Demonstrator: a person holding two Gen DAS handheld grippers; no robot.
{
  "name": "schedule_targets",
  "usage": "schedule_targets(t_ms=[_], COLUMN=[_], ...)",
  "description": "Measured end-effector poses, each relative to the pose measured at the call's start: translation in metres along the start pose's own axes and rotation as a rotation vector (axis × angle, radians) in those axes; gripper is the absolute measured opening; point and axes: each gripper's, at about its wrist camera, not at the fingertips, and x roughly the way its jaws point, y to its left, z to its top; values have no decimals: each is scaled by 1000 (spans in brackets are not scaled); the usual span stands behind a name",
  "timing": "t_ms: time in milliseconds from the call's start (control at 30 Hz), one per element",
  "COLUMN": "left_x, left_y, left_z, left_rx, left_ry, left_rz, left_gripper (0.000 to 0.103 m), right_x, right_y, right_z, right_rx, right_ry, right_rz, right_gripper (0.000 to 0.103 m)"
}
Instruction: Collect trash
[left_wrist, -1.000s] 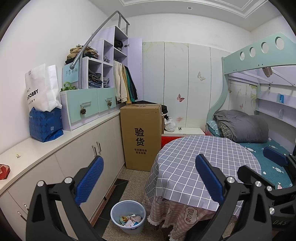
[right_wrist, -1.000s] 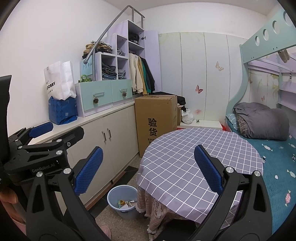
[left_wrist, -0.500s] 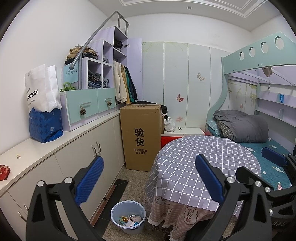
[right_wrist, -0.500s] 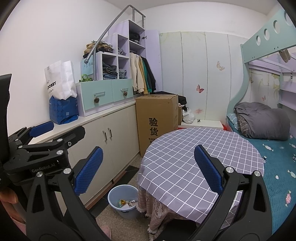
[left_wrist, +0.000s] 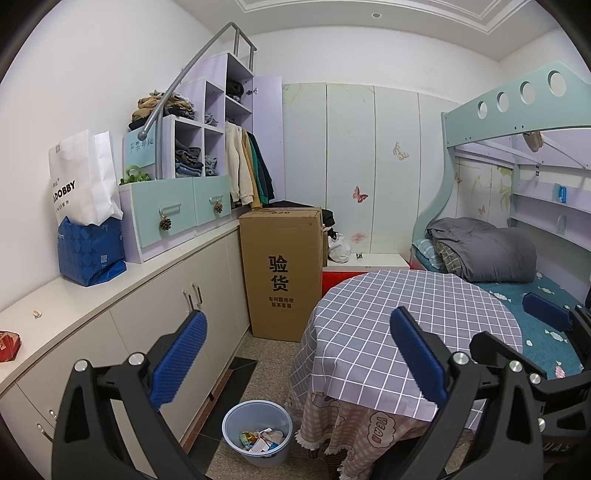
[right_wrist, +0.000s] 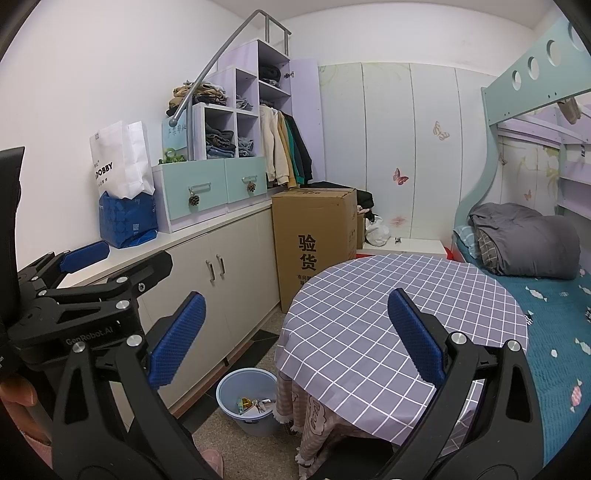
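Observation:
A light blue bin (left_wrist: 257, 432) with wrappers inside stands on the floor between the cabinets and the round table; it also shows in the right wrist view (right_wrist: 246, 400). A red wrapper (left_wrist: 8, 345) and a small scrap (left_wrist: 36, 314) lie on the white countertop at far left. My left gripper (left_wrist: 295, 358) is open and empty, held high over the floor in front of the bin. My right gripper (right_wrist: 295, 336) is open and empty, over the table's near edge. The left gripper shows at the left of the right wrist view (right_wrist: 85, 266).
A round table with a grey checked cloth (left_wrist: 406, 325) is at centre right. A tall cardboard box (left_wrist: 282, 273) stands behind the bin. White cabinets (left_wrist: 155, 317) line the left wall, carrying a white bag (left_wrist: 81, 177) and drawers. A bunk bed (left_wrist: 517, 258) fills the right.
Both views have shifted only slightly; the grippers stay open and empty.

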Motion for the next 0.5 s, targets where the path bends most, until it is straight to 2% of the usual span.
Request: schedule_targets(t_ms=[500], left_x=[1], left_y=[3], left_z=[0], left_rx=[4], left_ry=[3], left_rz=[-1], left_gripper=[97], right_x=[0], right_y=[-7], right_z=[1], right_rx=[4], right_ry=[11], right_rz=[13], right_gripper=[97])
